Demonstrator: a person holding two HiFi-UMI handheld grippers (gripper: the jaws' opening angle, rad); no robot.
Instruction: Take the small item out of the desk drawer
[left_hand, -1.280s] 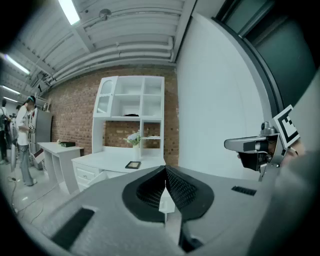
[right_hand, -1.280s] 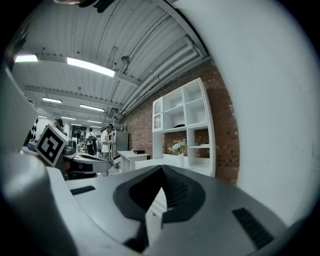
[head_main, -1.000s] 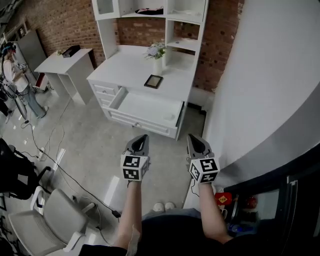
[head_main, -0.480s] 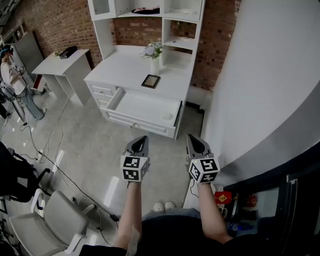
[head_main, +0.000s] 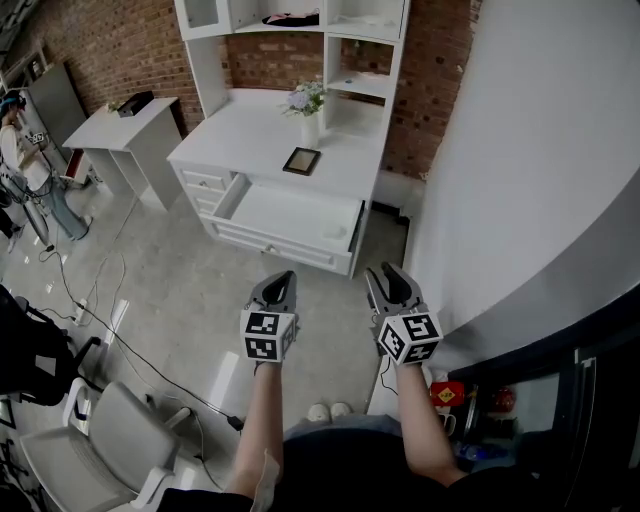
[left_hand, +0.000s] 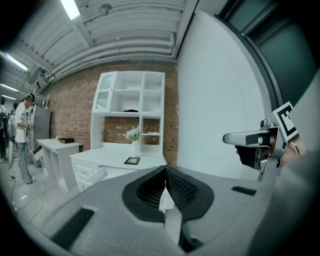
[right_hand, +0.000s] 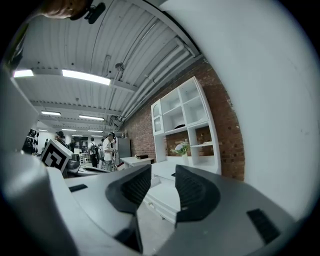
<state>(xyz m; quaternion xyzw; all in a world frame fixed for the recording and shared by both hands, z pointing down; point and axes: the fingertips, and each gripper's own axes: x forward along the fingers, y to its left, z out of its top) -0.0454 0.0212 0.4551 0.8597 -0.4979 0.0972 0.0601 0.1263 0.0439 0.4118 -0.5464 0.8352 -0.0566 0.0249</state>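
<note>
The white desk (head_main: 250, 130) stands across the floor, its wide drawer (head_main: 290, 215) pulled open. A small pale item (head_main: 335, 232) lies at the drawer's right end. Both grippers hover side by side over the floor, well short of the drawer. My left gripper (head_main: 286, 275) (left_hand: 165, 169) is shut, its pads meeting with nothing between them. My right gripper (head_main: 384, 272) (right_hand: 162, 172) is open; its jaws have just been opening and the gap holds nothing. The open drawer (right_hand: 167, 197) shows beyond the right jaws.
A dark picture frame (head_main: 302, 161) and a vase of flowers (head_main: 310, 108) stand on the desktop under a white hutch. A white side table (head_main: 125, 125), a person (head_main: 22, 150), floor cables and an office chair (head_main: 100, 440) are at left. A white wall (head_main: 530, 170) runs along the right.
The right gripper's jaws have parted from shut to open. The left gripper stays shut in the same spot. The desk sits slightly further left in view than a second ago.
</note>
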